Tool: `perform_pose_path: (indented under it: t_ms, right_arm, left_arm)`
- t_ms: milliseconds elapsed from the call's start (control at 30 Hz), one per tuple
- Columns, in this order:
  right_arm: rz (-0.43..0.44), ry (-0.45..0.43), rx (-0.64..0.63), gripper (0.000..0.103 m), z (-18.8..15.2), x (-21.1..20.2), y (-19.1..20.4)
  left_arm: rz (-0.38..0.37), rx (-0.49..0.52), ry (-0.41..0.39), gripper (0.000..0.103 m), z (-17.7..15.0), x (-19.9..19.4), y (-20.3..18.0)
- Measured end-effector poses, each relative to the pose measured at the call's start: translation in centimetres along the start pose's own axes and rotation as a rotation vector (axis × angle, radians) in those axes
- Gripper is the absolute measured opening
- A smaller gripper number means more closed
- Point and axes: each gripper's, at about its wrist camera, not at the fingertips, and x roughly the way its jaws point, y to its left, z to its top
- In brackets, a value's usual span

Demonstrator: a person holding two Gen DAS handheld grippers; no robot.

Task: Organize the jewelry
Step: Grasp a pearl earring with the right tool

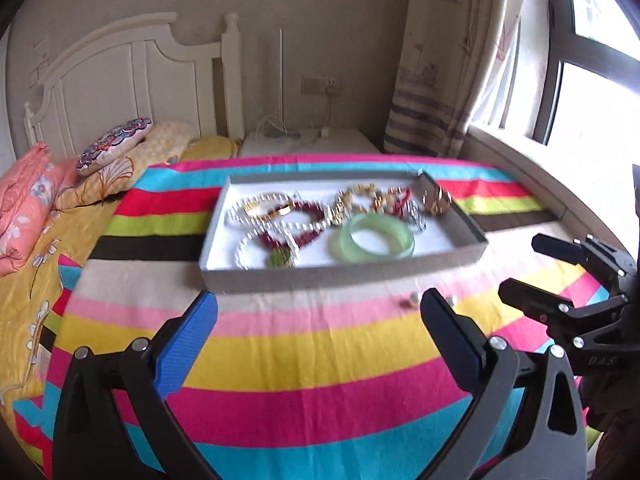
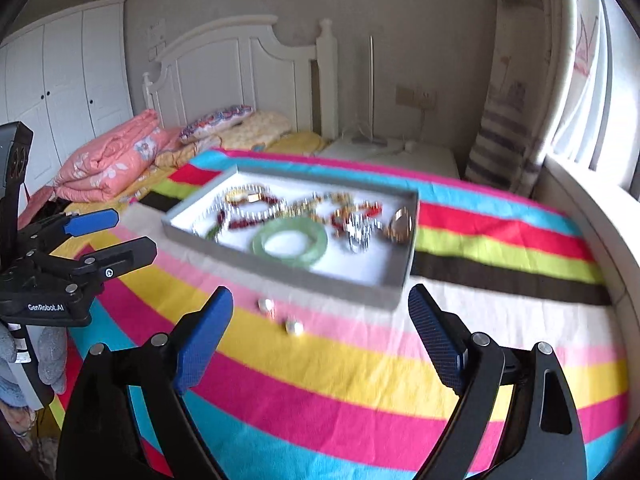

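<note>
- Both of your tools stand wide and empty: the left hand-held gripper (image 1: 318,326) and the right hand-held gripper (image 2: 320,318) hover above the striped blanket (image 2: 320,380) on the bed, neither touching anything.
- The tray (image 1: 340,276) sits on the blanket toward the bed's window-side edge, already crowded: the green bangle (image 1: 376,242) lies near its front wall, and pearl strands (image 1: 276,224) overlap red bead pieces.
- Two small loose pieces (image 2: 280,316), rings or earrings as far as the blur lets me tell, lie on the blanket just beside the tray's front wall.
- Those pieces are tiny and rest on soft cloth; if you close on them flat, you may pinch the blanket with them or flick one away.
- A piece that rolls could vanish into a fold or off the bed's edge.
- If you drop them in carelessly, they may snag in the tangled strands.
- The tray is light card; if you nudge its front wall, it could slide or tip.
- The two tools are close together; mind they don't collide.
</note>
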Motion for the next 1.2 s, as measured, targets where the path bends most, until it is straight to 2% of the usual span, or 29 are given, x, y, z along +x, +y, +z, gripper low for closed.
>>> perform_pose_path:
  t_ms: [133, 267, 500, 567, 733, 867, 933, 1033, 1200]
  right_arm:
    - [-0.010, 0.044, 0.006, 0.085, -1.3, 1.3, 0.0]
    - [-0.025, 0.100, -0.046, 0.085, -1.8, 2.8, 1.1]
    - [-0.019, 0.178, -0.107, 0.085, -1.3, 4.8, 1.8]
    - [-0.007, 0.198, -0.116, 0.083, -1.2, 5.4, 1.9]
    - [0.013, 0.227, -0.126, 0.069, -1.3, 6.1, 2.0]
    - [0.036, 0.246, -0.130, 0.063, -1.1, 6.7, 2.0]
    - [0.051, 0.257, -0.138, 0.056, -1.1, 7.1, 2.1]
    - [0.065, 0.262, -0.134, 0.052, -1.1, 7.2, 2.1]
    - [0.086, 0.264, -0.126, 0.052, -1.1, 7.3, 1.9]
  left_arm:
    - [0.005, 0.022, 0.046, 0.101, -1.8, 1.5, -0.9]
    - [0.010, 0.014, 0.105, 0.101, -2.6, 2.9, -0.9]
    - [0.017, 0.002, 0.125, 0.100, -2.7, 3.3, -0.7]
    - [0.020, 0.004, 0.135, 0.100, -2.6, 3.5, -0.6]
    - [0.028, -0.007, 0.150, 0.100, -2.5, 3.7, -0.5]
    - [0.024, -0.021, 0.153, 0.100, -2.6, 3.8, -0.3]
    - [0.018, -0.036, 0.155, 0.100, -2.6, 4.0, -0.1]
    - [0.010, -0.062, 0.157, 0.100, -2.6, 4.1, 0.3]
    - [0.004, -0.071, 0.158, 0.100, -2.6, 4.2, 0.4]
